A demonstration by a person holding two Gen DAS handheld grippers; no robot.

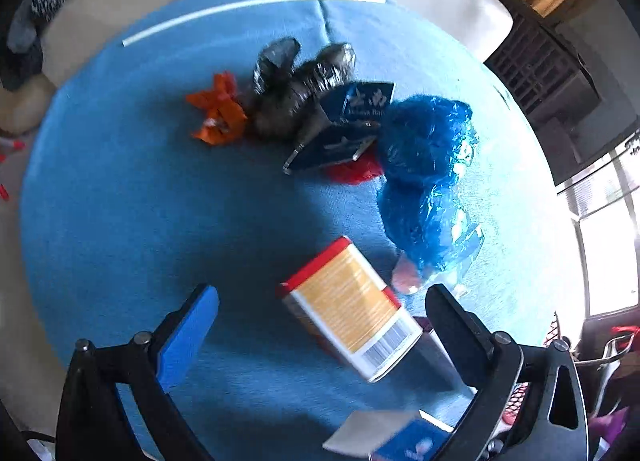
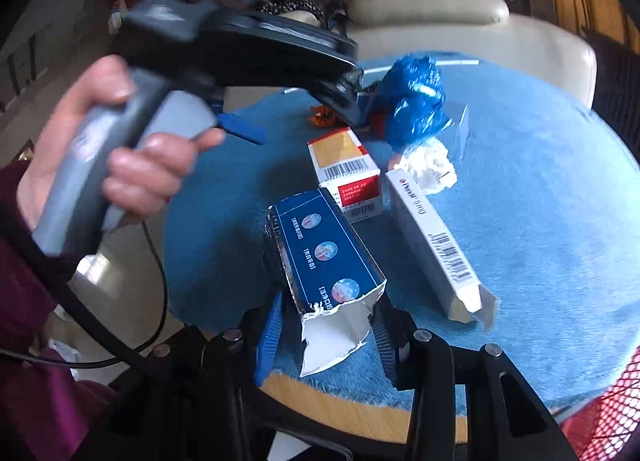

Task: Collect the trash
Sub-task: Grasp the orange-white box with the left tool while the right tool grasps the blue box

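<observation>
My right gripper (image 2: 326, 335) is clamped on the torn white end of the dark blue carton (image 2: 326, 257), which lies on the blue table cover (image 2: 540, 221) beside the long white box (image 2: 434, 241). My left gripper (image 1: 320, 301) hangs with its jaws spread wide and nothing between them, above the red and yellow box (image 1: 350, 307), near the crumpled blue plastic bag (image 1: 426, 173).
</observation>
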